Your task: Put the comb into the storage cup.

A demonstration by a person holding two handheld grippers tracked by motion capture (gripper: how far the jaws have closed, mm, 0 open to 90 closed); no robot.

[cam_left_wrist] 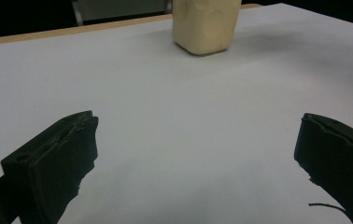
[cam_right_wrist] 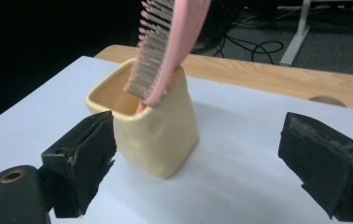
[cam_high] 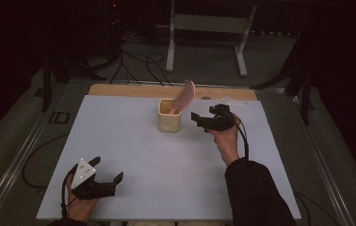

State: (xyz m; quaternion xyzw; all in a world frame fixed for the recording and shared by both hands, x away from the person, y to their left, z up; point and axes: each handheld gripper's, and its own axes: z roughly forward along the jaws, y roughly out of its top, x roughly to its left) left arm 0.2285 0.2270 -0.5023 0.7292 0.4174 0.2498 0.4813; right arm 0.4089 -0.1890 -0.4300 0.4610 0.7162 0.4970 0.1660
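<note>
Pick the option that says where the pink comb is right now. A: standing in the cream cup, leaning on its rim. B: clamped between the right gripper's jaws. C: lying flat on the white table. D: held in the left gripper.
A: the pink comb stands with its lower end inside the cream cup and leans out over the rim, while the right gripper sits beside the cup with its jaws apart and nothing between them.

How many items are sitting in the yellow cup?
1: a pink comb, handle end down in the cream-yellow cup, leaning on its far right rim with the teeth sticking up above it. The cup's bottom is hidden, so something small could lie there.
</note>
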